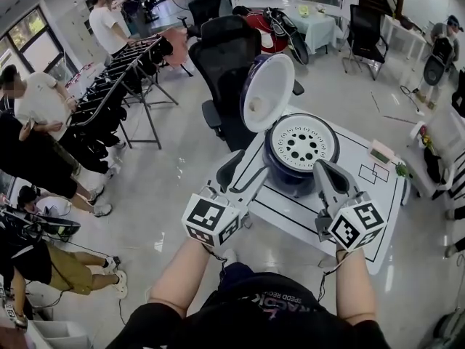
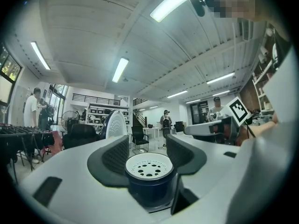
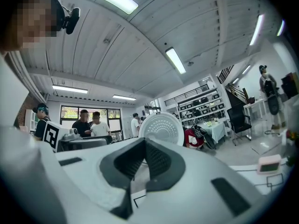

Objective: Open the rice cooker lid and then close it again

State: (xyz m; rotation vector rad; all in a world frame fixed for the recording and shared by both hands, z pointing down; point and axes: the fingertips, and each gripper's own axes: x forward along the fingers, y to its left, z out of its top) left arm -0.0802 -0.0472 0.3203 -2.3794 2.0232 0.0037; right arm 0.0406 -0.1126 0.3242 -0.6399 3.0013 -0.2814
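The dark blue rice cooker stands on the white table, its white lid swung up and standing open at the back left. A white perforated inner plate shows on top of the pot. My left gripper is open, level, just left of the cooker's front and holding nothing; in the left gripper view the cooker lies beyond the jaws, lid behind. My right gripper is shut and empty at the cooker's front right; the right gripper view shows the lid ahead.
A black office chair stands right behind the table, next to the open lid. A small pink-and-green box lies on the table's right part. Dark racks and several people stand to the left.
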